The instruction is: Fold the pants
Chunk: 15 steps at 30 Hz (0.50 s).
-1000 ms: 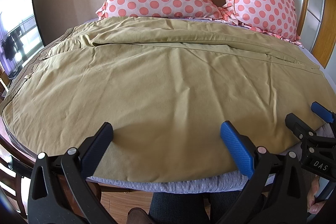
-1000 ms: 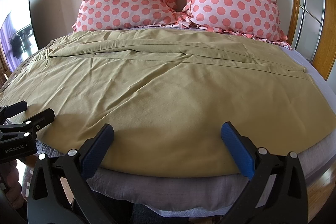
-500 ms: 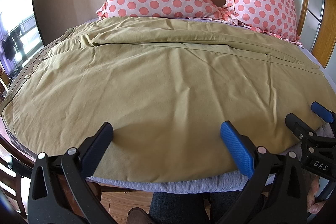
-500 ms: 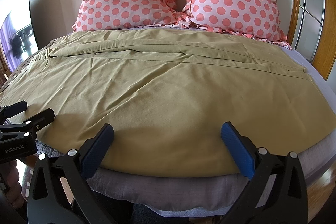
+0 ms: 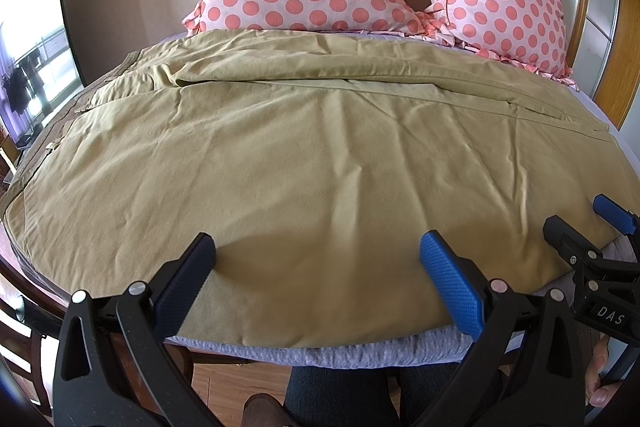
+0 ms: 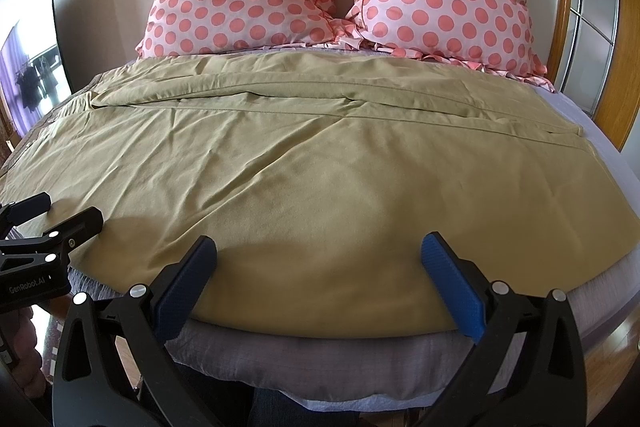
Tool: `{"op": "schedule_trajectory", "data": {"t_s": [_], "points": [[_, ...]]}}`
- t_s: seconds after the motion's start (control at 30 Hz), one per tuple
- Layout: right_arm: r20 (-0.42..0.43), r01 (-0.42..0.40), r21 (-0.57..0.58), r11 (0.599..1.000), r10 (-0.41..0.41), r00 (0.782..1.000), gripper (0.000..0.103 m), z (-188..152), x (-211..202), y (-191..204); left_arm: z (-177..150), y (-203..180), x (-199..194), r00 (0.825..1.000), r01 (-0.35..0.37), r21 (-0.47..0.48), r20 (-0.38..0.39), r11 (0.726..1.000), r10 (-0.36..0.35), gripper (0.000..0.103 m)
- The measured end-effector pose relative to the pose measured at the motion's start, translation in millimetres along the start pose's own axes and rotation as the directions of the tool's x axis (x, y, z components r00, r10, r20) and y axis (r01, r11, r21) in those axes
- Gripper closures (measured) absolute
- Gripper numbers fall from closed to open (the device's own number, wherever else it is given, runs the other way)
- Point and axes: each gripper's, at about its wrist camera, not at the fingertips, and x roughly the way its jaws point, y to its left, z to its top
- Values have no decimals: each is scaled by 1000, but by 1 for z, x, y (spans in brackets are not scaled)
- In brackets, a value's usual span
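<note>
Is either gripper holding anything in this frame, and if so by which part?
Nothing is held. The left gripper and right gripper are both open, above the near edge of the olive-tan cotton pants.

You get bright daylight from the window (image 5: 32,83) at far left, blown out white there. Soft shadows fall on the pants (image 5: 320,167) beneath both grippers. Focus is sharp; fisheye bends edges, corners go dark.
</note>
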Motion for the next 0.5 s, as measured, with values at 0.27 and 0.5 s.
{"op": "schedule_trajectory", "data": {"t_s": [0.27,0.5], "points": [[-3,1,0,1000,-1,1000,1,1,2,-1,2,0,0,1000,0,0,0,1000,0,2],[-5,1,-1,1000,-1,1000,1,2,2,-1,2,0,0,1000,0,1,-1,1000,0,2]]}}
